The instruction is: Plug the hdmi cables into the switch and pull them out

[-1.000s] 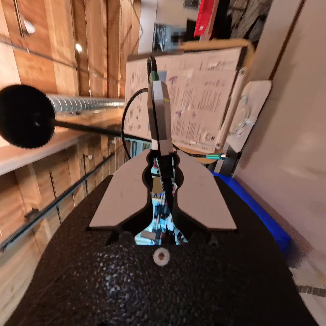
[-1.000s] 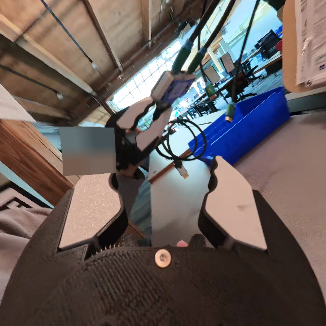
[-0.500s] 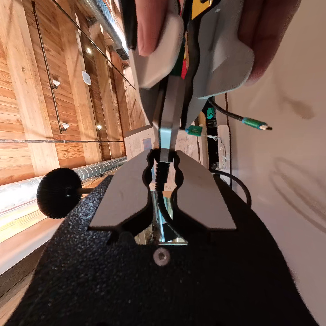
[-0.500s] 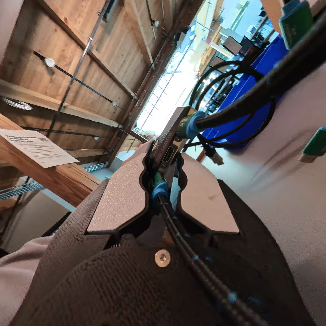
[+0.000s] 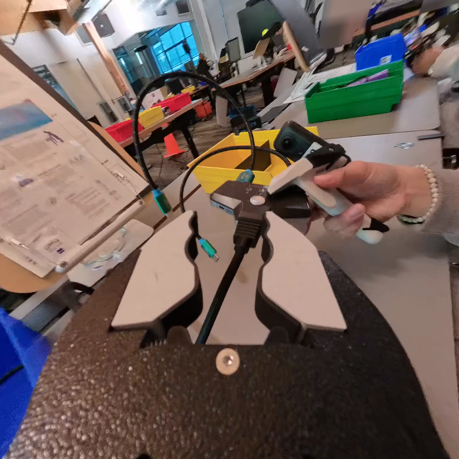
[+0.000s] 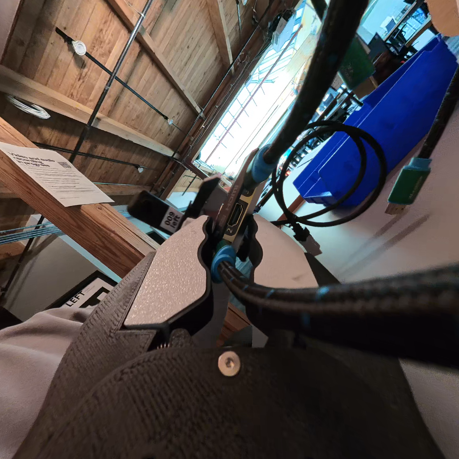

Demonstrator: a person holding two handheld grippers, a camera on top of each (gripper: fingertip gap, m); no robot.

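Note:
The switch (image 5: 234, 197), a small dark box with a round button, hangs above the grey table (image 5: 372, 285). My right gripper (image 5: 270, 193), held by a hand (image 5: 372, 191), is shut on its right end. In the right wrist view the gripper (image 6: 231, 238) clamps the switch (image 6: 234, 211) edge-on, with a blue-collared plug (image 6: 223, 258) between the fingers. My left gripper (image 5: 229, 218) is open around the switch's black lead (image 5: 248, 227), not pinching it. One green plug (image 5: 244, 177) sits in the far side. Two green plugs (image 5: 161, 201) (image 5: 208, 249) dangle loose.
A yellow bin (image 5: 231, 161) stands behind the switch and a green bin (image 5: 352, 96) farther back. A clipboard with papers (image 5: 62, 173) leans at the left. In the right wrist view a blue bin (image 6: 372, 149), a coiled black cable (image 6: 327, 173) and a loose green plug (image 6: 407, 186) lie on the table.
My right gripper closed on the switch. My left gripper, shut on the switch's black lead before, has opened, and its view has swung from the wooden ceiling to the room.

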